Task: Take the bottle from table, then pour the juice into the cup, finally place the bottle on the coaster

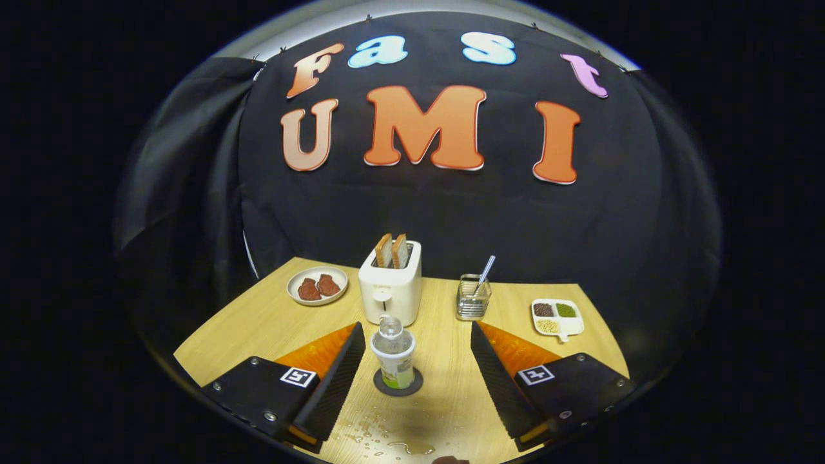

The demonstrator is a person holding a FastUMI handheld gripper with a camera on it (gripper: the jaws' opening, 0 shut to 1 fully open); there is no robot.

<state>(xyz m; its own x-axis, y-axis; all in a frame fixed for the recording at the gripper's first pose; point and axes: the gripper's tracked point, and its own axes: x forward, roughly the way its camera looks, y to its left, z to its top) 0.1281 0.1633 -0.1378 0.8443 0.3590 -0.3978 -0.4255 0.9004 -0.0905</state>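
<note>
A bottle [394, 354] stands upright on a dark coaster [398, 385] on the wooden bench [258, 322], with the claw [412, 374] spread wide to either side and touching nothing. By the look of it the final step is done or nearly so; what remains is a straight pull back. Spilled liquid [387, 441] glistens at six o'clock from the bottle. A toaster [390, 287] sits at twelve o'clock, a wire holder [473, 298] at two o'clock. I cannot pick out the cup.
</note>
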